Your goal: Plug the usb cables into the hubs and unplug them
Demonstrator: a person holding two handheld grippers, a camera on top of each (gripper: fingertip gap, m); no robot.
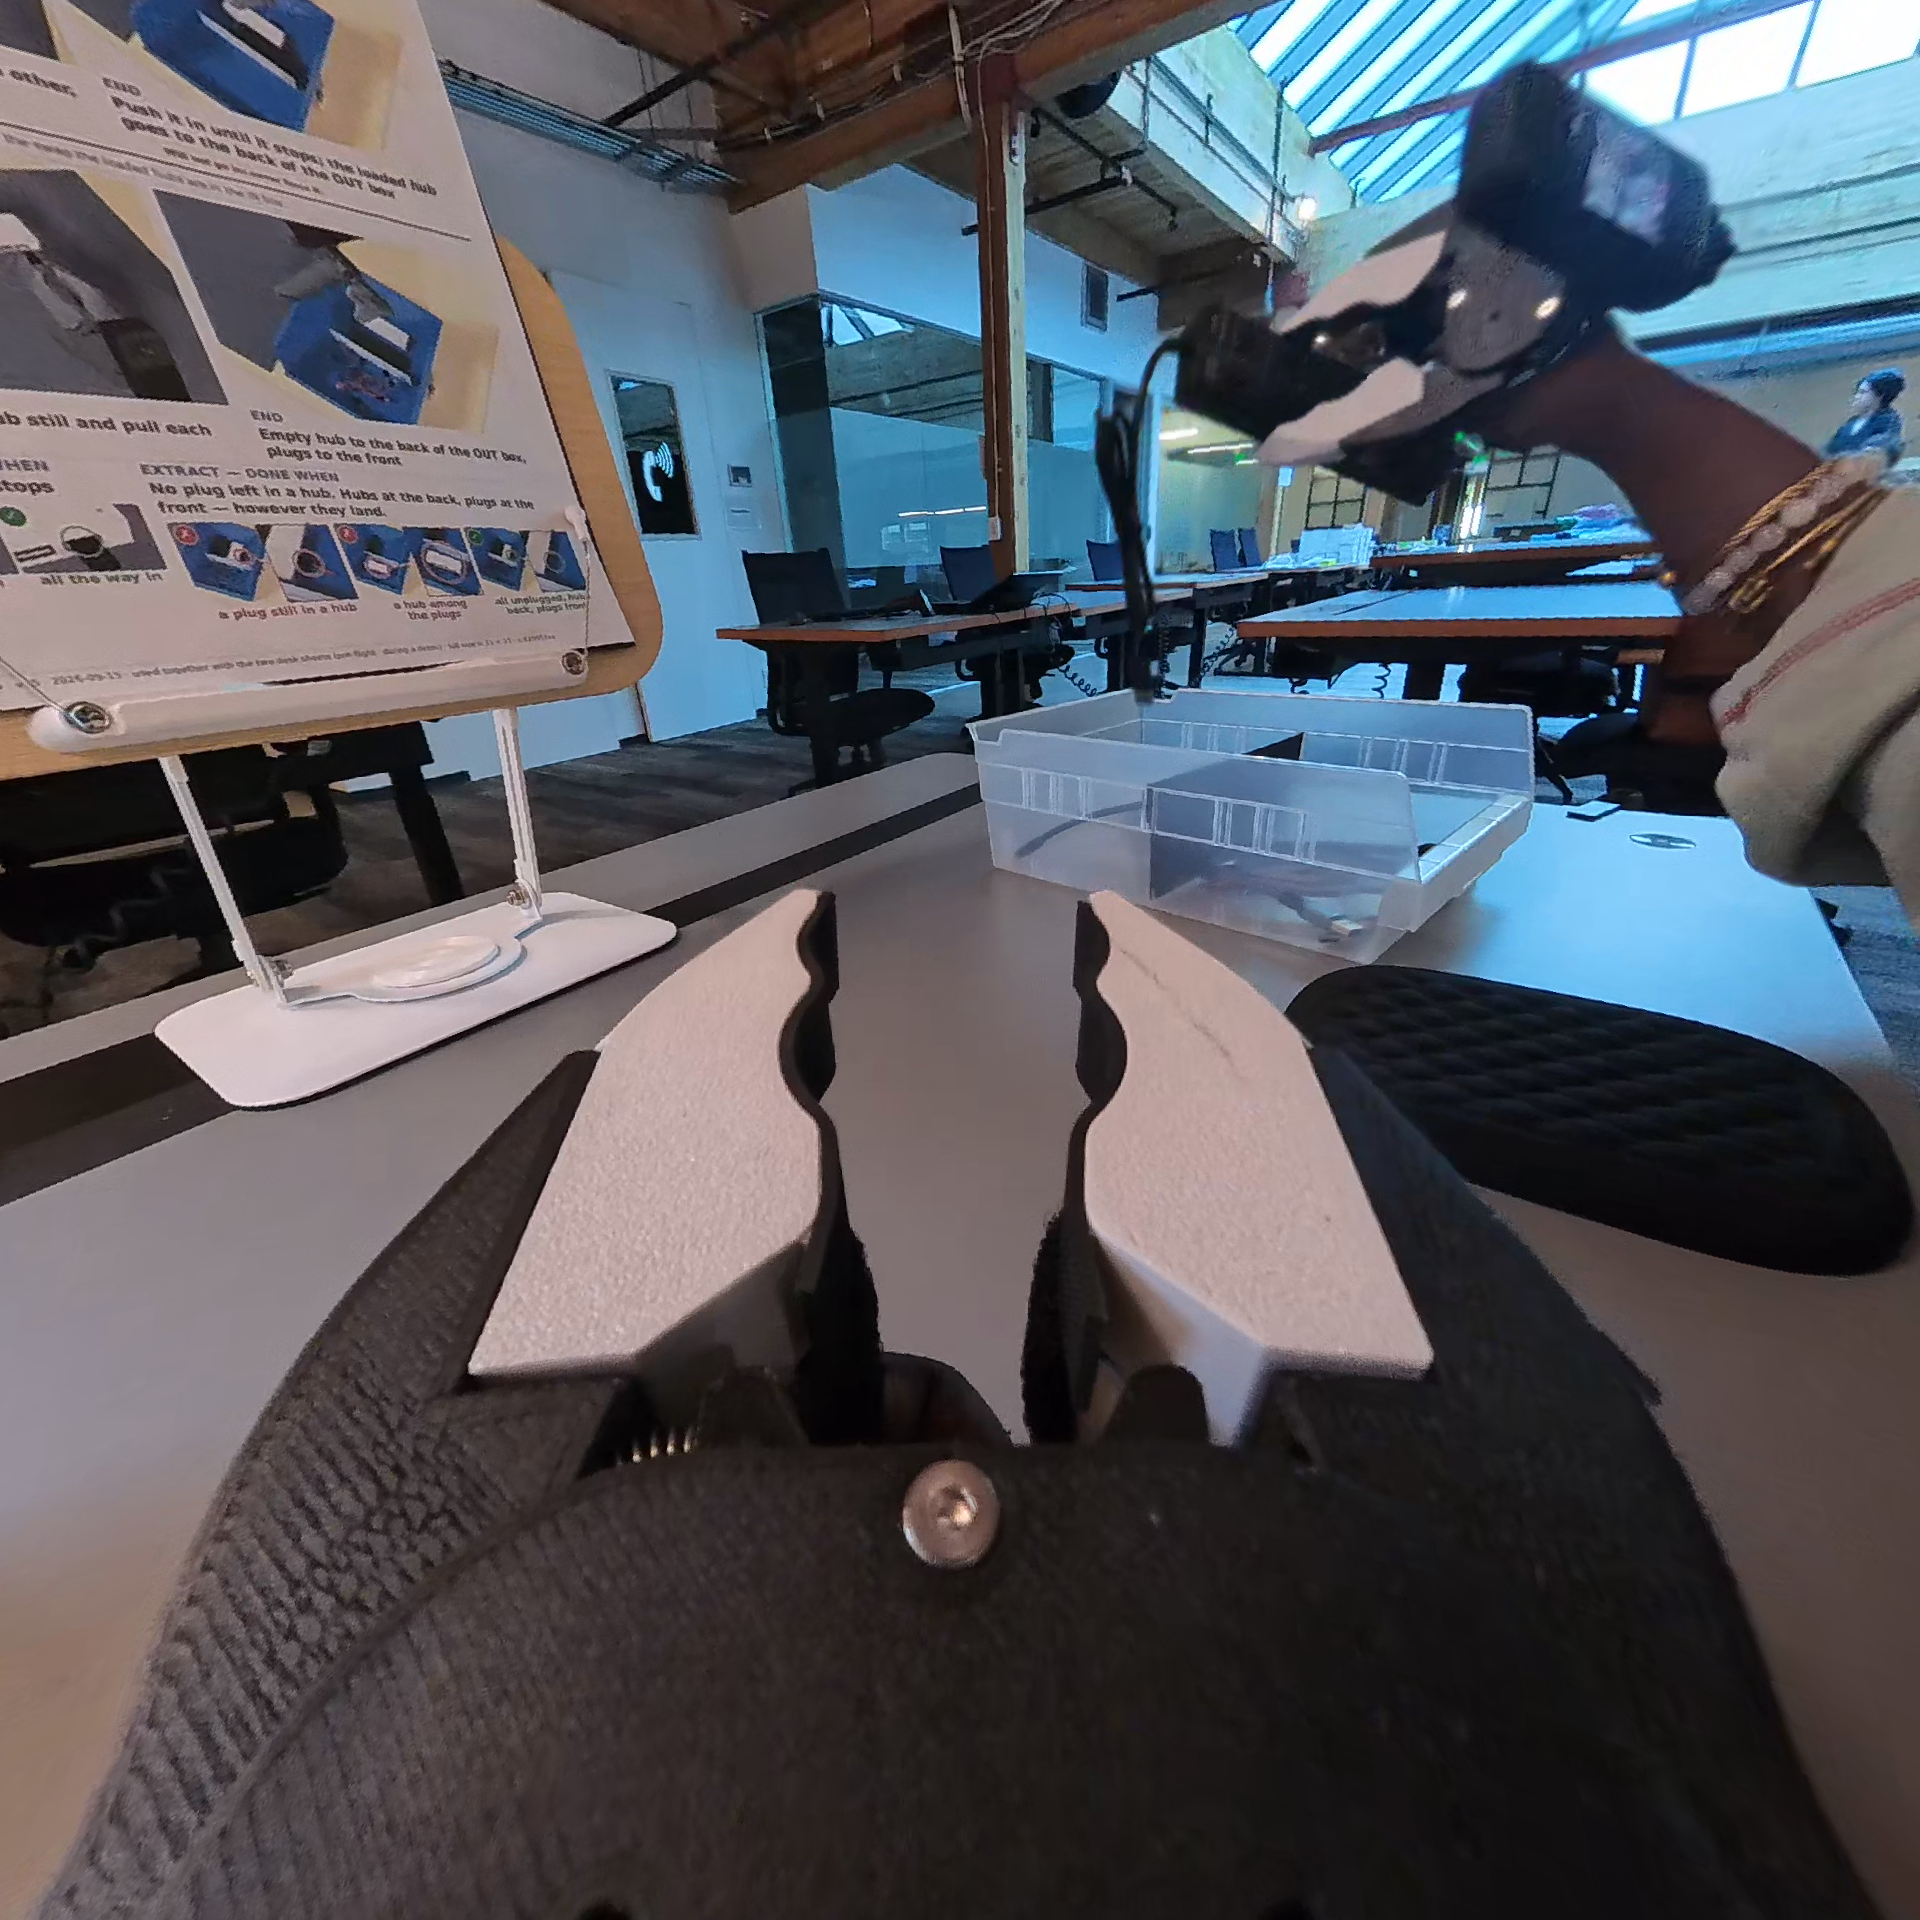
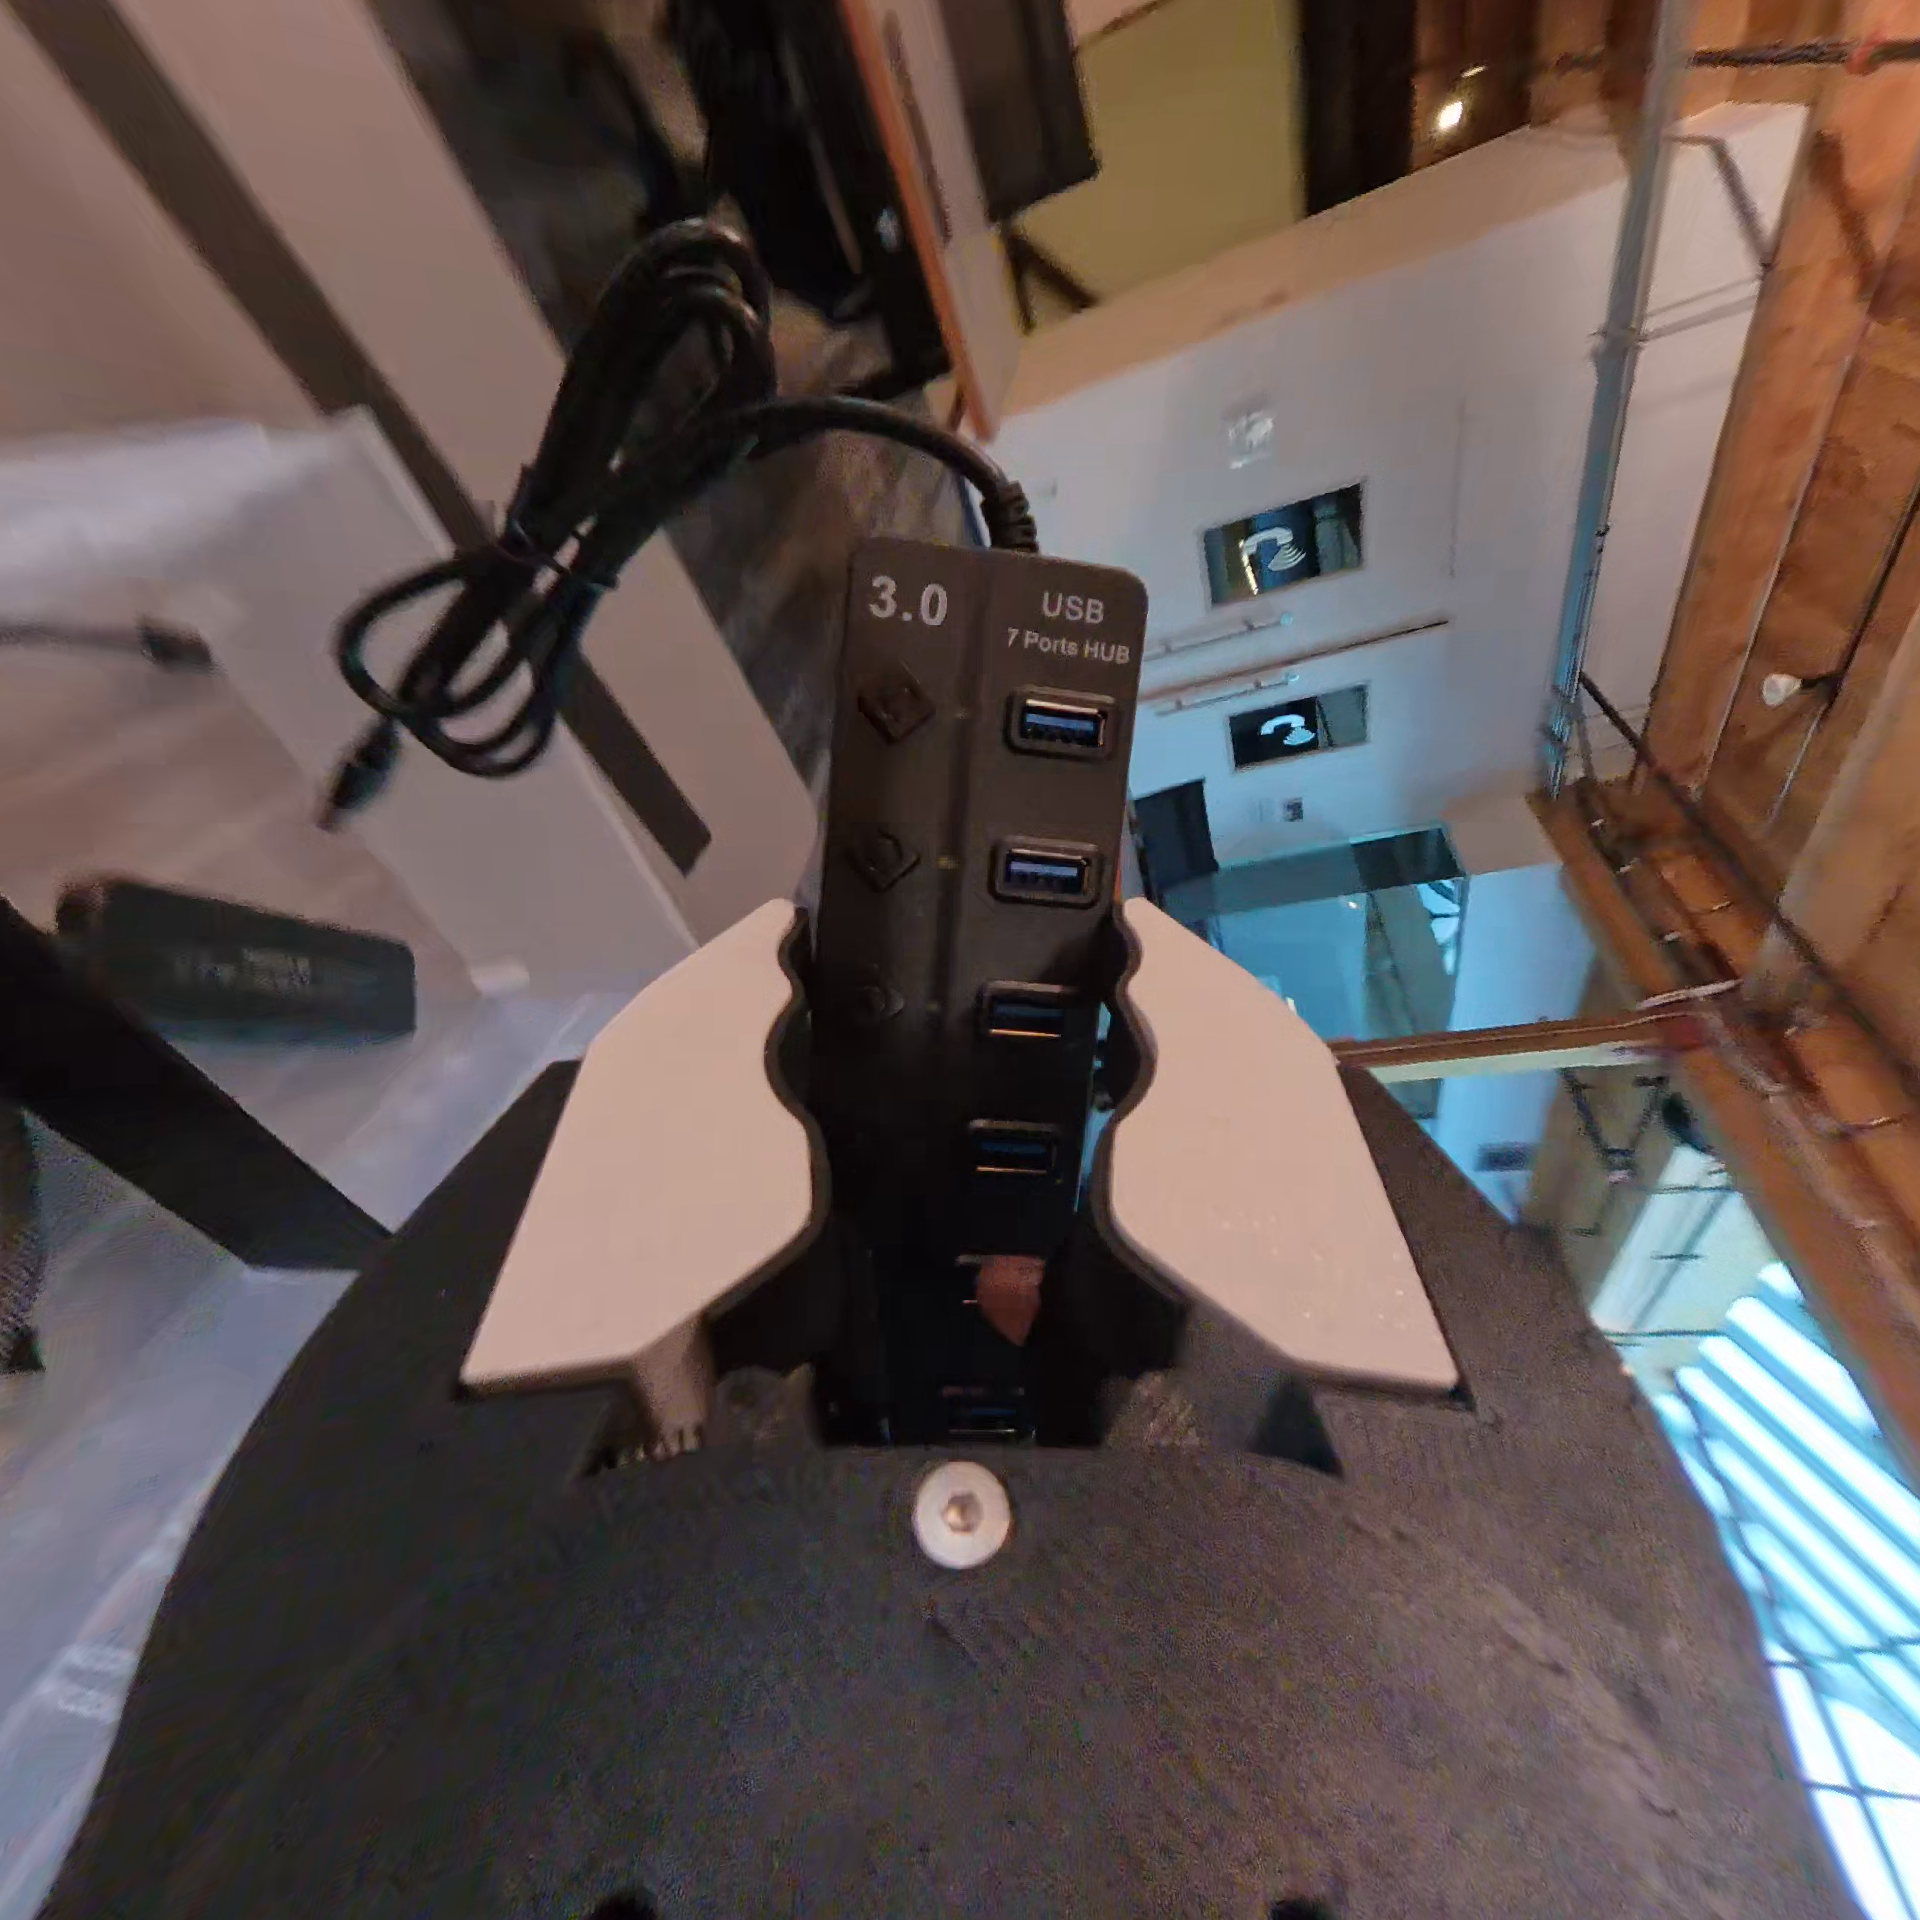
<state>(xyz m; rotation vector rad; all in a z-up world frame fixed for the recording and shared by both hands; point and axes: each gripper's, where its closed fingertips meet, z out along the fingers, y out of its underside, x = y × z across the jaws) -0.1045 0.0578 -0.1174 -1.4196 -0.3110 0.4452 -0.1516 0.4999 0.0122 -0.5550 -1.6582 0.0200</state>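
Raised above the clear bin point(image 1: 1247, 821): black hub point(image 2: 977, 883), clenched lengthwise in the right gripper point(image 2: 961, 1029), cord point(image 2: 582, 540) dangling toward it. Near that bin, over the desk point(image 1: 312, 1299): left gripper point(image 1: 956, 1018), parted, holding nothing. Best lowered slowly, ports up, cord clear.

I see a grey table point(image 1: 935, 1091) carrying three things. A white document stand point(image 1: 416, 987) sits toward its left edge, a clear divided bin point(image 1: 1247, 821) near the far edge, and a black mesh pad point(image 1: 1590, 1122) by the right edge.
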